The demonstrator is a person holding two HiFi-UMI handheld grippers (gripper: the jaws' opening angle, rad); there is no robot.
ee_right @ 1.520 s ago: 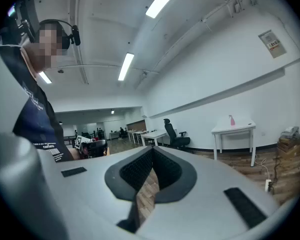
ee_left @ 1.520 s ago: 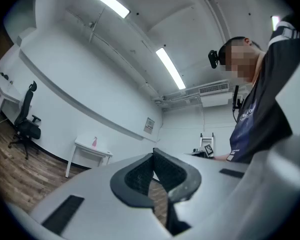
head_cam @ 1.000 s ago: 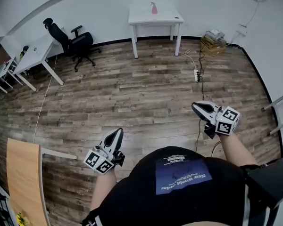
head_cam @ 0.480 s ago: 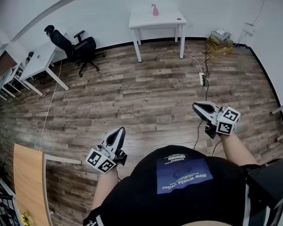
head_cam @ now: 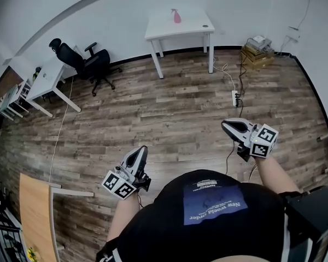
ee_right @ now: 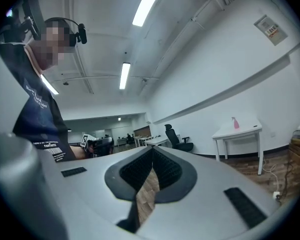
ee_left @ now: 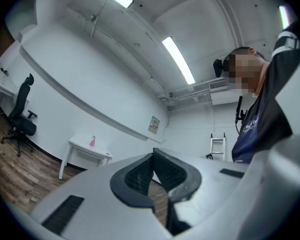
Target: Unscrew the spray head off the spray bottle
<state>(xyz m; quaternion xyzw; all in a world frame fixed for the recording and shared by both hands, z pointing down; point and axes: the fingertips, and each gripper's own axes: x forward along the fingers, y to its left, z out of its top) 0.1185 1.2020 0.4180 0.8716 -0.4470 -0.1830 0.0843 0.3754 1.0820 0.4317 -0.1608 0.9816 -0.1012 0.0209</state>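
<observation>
Pink and small, the bottle (head_cam: 176,16) stands upright on the white table (head_cam: 199,29) against the far wall, at the top centre of the head view, with its spray head on. It is well apart from both grippers, which sit low in the frame, close to the person's dark shirt (head_cam: 213,203). The left gripper (head_cam: 139,152) is at the lower left of centre and points up the frame towards the table. Its own view shows the two ribbed pads meeting at the tips with nothing between them, and the bottle as a tiny pink shape on the table at the left middle of that view. The right gripper (head_cam: 225,125) is at the right of centre and points towards the upper left. Its jaws are likewise closed tip to tip and empty, with only a sliver of floor showing through the gap behind the tips; in its view the table and bottle lie at the right middle. Brown plank floor (head_cam: 169,108) fills the space between the person and the table. A black chair (head_cam: 85,56) stands at the upper left beside a white desk (head_cam: 49,72), and a power strip (head_cam: 235,97) lies on the floor right of centre.
</observation>
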